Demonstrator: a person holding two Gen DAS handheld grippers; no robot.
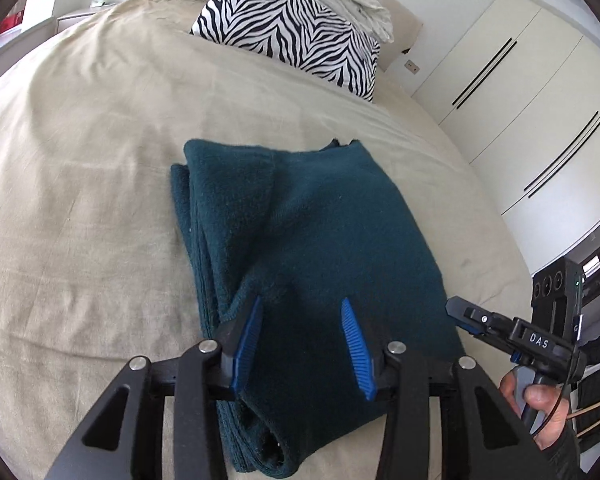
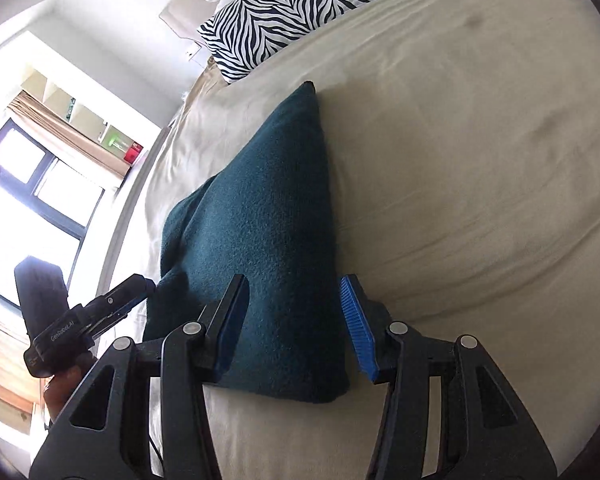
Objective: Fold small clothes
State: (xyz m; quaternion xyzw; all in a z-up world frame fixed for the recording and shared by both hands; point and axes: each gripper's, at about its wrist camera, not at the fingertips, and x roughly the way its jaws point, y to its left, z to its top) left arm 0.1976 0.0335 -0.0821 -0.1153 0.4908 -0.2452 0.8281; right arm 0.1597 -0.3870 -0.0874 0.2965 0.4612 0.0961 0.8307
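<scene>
- The dark teal fleece garment [image 1: 300,248] lies folded into a layered rectangle on the beige bed [image 1: 80,200], near its foot edge, well short of the zebra-striped pillow [image 1: 292,36].
- My left fingers [image 1: 302,344] are spread above it, gripping nothing.
- My right fingers [image 2: 296,320] are spread too, over its near corner.
- Folding looks nearly done; perhaps one last fold or a tidy remains.

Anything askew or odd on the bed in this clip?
Mostly tidy. The folded teal garment lies flat on the beige bedsheet, but its left-side layers are stepped rather than flush. Both hand-held grippers, left and right, are open over it.
</scene>
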